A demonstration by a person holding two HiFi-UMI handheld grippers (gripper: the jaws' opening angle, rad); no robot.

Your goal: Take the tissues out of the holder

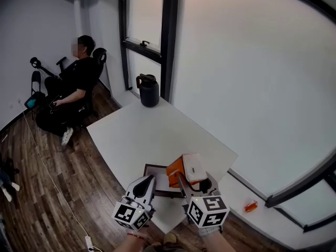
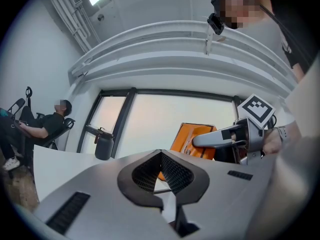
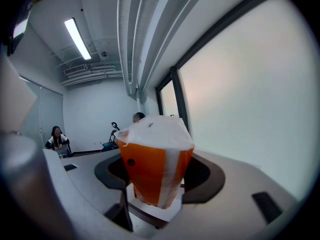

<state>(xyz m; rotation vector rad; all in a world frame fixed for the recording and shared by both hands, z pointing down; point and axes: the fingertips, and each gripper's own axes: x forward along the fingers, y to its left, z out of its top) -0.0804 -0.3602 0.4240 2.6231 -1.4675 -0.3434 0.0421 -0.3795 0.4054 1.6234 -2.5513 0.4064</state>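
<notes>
- Tissue pack — soft, light, slippery-looking wrap — sits clamped at its middle in the right hand-held gripper; a gentle squeeze should do.
- Dark tray beneath on the surface, probably the holder.
- Left hand-held gripper: closed, empty.

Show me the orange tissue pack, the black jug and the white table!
orange tissue pack (image 3: pixel 147 171): right gripper view, on its orange front.
black jug (image 1: pixel 149 93): head view, on the middle of its body.
white table (image 1: pixel 142 135): head view, on a bare part of its top.
</notes>
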